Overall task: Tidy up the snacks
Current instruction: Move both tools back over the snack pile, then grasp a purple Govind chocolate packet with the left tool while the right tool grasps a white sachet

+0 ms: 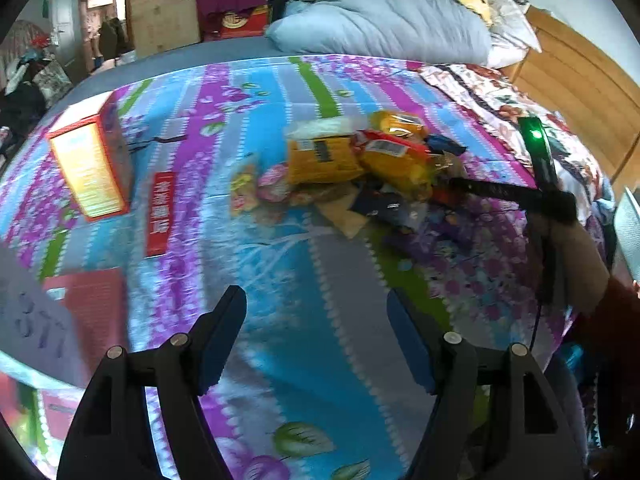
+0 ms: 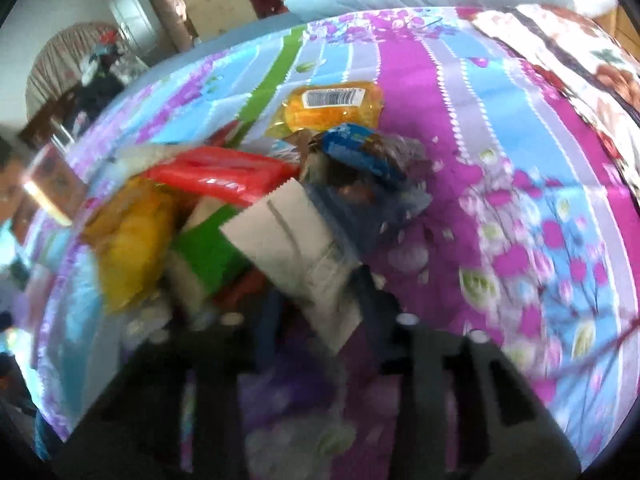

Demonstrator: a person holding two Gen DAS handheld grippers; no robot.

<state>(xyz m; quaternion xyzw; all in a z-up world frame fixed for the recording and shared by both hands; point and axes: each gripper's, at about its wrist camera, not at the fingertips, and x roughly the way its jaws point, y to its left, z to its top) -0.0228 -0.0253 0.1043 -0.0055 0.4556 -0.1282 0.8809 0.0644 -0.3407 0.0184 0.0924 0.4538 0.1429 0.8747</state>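
Step in hand, judged: picking the first item out of the snack pile (image 1: pixel 360 164), which lies loose on the floral bedsheet (image 1: pixel 280 300) toward the right of the bed.

Right gripper (image 2: pixel 316 320) sits at the near edge of the pile, jaws drawn close together around a pale flat packet (image 2: pixel 292 236). Blur hides the contact, so I cannot tell whether the pads press on it.

Left gripper (image 1: pixel 316 332) hovers over bare sheet short of the pile, jaws apart, nothing between them.

2 boxes lie to the left: an orange carton (image 1: pixel 90 164) and a red flat box (image 1: pixel 160 212), well apart from the pile.

Next move calls for confirming the pinch, then lifting clear without dragging neighbouring packets.

Hard to read: right wrist view is smeared; fingertips and lower pile indistinct. Packet labels unreadable. Objects at the left view's lower-left edge are cut off.
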